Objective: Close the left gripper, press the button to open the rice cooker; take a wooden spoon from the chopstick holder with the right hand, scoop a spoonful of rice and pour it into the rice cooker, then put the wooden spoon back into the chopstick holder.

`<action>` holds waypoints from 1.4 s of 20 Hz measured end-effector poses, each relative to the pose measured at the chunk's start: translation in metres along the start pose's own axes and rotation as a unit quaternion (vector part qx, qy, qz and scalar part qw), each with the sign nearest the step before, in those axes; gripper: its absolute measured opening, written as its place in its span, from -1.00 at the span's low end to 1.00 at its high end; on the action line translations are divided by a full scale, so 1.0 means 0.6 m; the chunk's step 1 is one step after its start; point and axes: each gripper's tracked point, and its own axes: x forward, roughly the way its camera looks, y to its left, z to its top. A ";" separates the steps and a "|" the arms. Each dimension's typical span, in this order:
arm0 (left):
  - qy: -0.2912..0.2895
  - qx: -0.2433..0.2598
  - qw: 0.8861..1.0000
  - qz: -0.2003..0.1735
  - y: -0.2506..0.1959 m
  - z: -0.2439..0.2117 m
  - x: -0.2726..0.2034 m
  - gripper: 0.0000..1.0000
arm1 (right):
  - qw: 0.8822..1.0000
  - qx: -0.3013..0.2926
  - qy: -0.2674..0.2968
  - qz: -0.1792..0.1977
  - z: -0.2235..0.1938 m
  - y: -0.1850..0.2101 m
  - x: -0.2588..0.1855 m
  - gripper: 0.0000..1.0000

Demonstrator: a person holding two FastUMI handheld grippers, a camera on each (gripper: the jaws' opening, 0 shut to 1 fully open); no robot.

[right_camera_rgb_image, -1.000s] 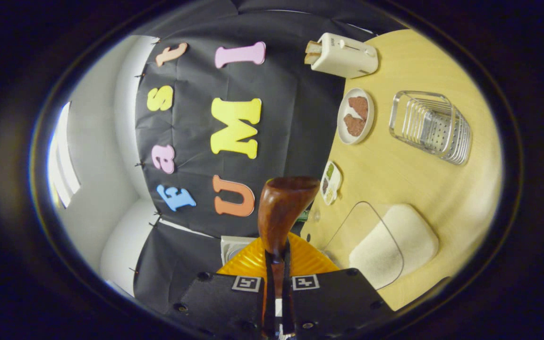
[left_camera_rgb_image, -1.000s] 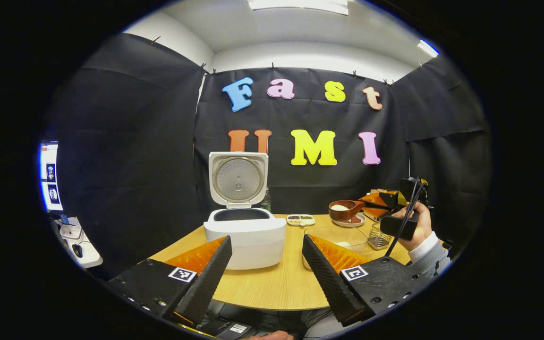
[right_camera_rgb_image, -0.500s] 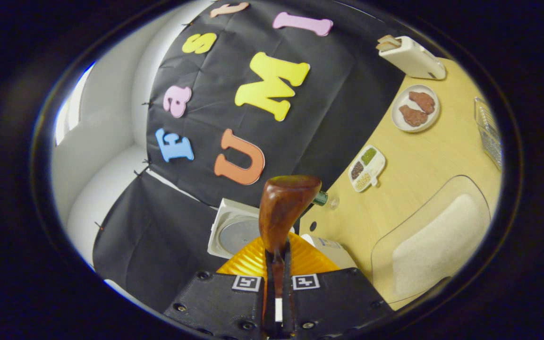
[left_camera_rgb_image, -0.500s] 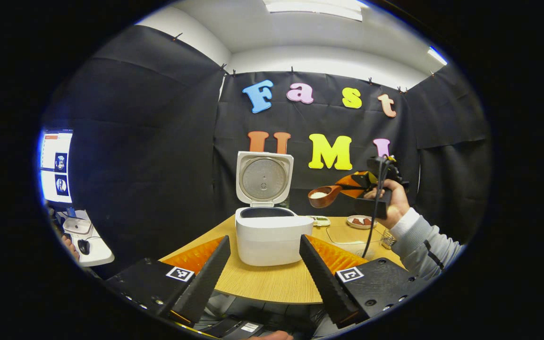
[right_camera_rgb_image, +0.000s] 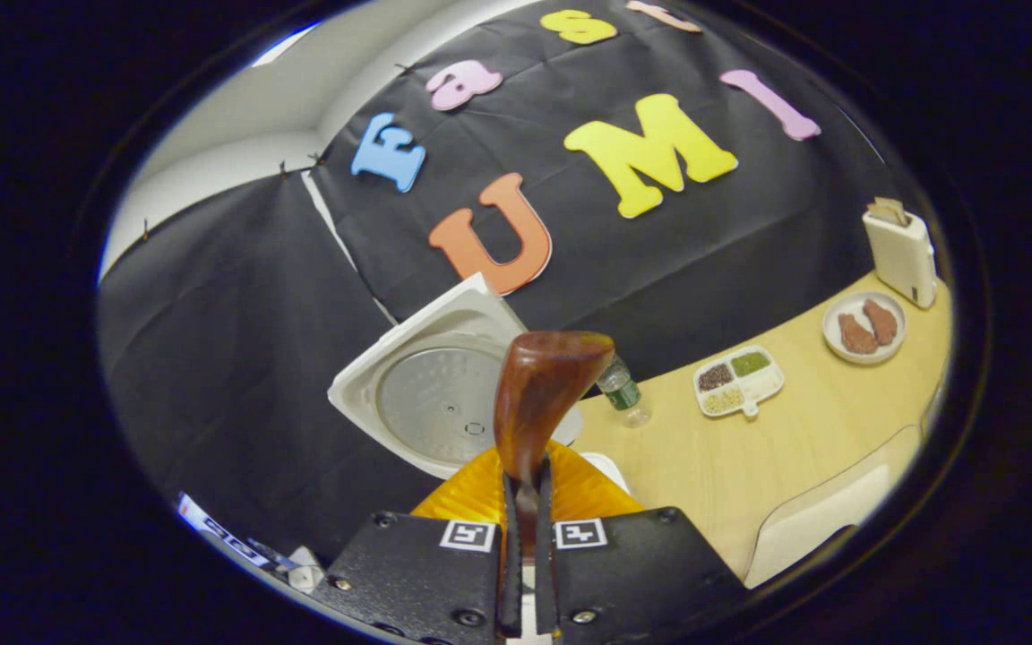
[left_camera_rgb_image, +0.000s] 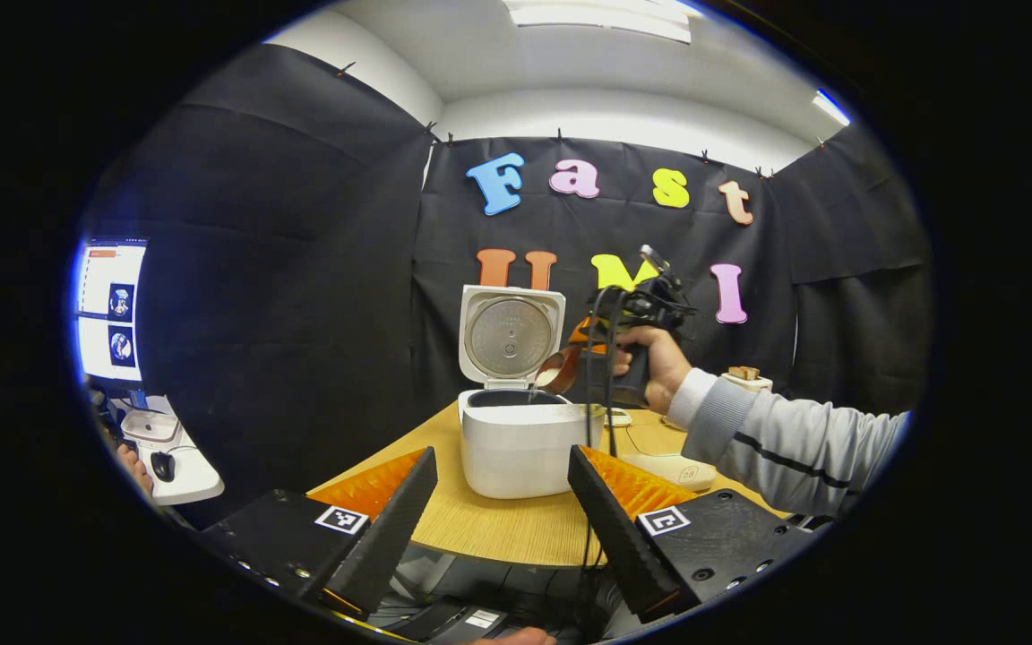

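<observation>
Left gripper [left_camera_rgb_image: 503,502] idle, fingers apart. Rice cooker [left_camera_rgb_image: 520,439] on table [left_camera_rgb_image: 498,533], lid up. Right gripper [right_camera_rgb_image: 523,573] clamped on wooden spoon [right_camera_rgb_image: 538,394], tipped over pot, rice pouring. Left to do: return spoon to holder.

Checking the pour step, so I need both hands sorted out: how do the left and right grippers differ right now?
The left gripper is open and holds nothing, hanging back at the table edge; the right gripper is shut on the wooden spoon, raised over the open rice cooker and tipping rice in. Both face the cooker.
</observation>
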 end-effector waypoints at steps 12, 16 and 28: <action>0.003 0.005 1.000 -0.018 -0.021 0.002 -0.004 0.88 | 0.942 -0.331 -0.021 -0.044 -0.042 0.040 0.027 -0.78; 0.005 -0.001 1.000 -0.016 -0.020 0.002 -0.001 0.88 | 0.941 -0.334 -0.032 -0.050 -0.025 0.036 0.005 -0.78; 0.009 0.006 1.000 -0.028 -0.088 0.008 0.028 0.88 | 0.958 -0.273 -0.066 -0.055 0.100 -0.069 -0.168 -0.78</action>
